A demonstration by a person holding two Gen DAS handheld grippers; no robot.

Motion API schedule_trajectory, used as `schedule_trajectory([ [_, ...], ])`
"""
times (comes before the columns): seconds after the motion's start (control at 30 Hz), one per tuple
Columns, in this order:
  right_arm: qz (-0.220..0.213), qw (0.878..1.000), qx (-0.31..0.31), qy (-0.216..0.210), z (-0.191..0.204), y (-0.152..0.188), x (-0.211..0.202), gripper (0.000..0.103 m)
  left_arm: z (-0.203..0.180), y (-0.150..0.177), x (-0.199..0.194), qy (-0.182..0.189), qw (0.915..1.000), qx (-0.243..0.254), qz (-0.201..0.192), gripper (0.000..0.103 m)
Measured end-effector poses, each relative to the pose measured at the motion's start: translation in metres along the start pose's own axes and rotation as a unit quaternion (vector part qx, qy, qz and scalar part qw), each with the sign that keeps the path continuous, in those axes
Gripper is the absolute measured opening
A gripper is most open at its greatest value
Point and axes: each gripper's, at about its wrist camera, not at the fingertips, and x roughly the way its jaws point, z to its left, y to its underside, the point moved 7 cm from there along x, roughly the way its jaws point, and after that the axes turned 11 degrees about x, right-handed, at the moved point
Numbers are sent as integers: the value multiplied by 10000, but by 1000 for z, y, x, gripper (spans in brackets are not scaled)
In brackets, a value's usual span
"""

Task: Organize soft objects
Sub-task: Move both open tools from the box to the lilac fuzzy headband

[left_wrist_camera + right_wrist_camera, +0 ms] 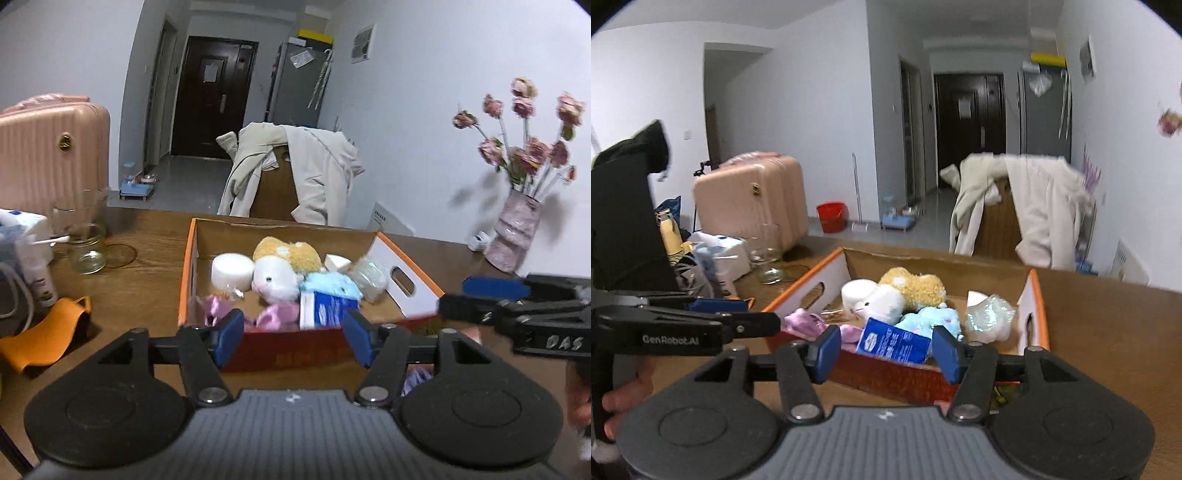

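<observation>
Left wrist: wood table (147, 236), box (406, 266), both claws apart, empty

We see a room with plain pale walls (820, 110) and a grey tiled floor (923, 218). A dark wooden door (214, 96) closes the far hallway, beside a tall grey cabinet (299, 85). A cream coat (314, 170) drapes over a brown chair (275, 184) behind the wooden table (147, 229). A pink suitcase (753, 199) stands at the left, a red bucket (832, 216) on the floor beyond. By the right wall sits a vase (515, 232) of what we take for dried roses, somewhat blurred.
</observation>
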Motion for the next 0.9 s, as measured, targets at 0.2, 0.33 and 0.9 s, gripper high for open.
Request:
schedule_trajectory([
  [0.2,-248,9995,-211,62,16,34,-64,63,-4,32,-62,-432,9988,16,-209,77],
  [0.33,-272,9987,-372,240,23,65,-85,69,-5,54,-92,-464,9983,-219,-278,82],
  [0.9,-54,9944,288,1011,-8,163,-122,72,-49,114,-127,-495,9988,43,30,83],
])
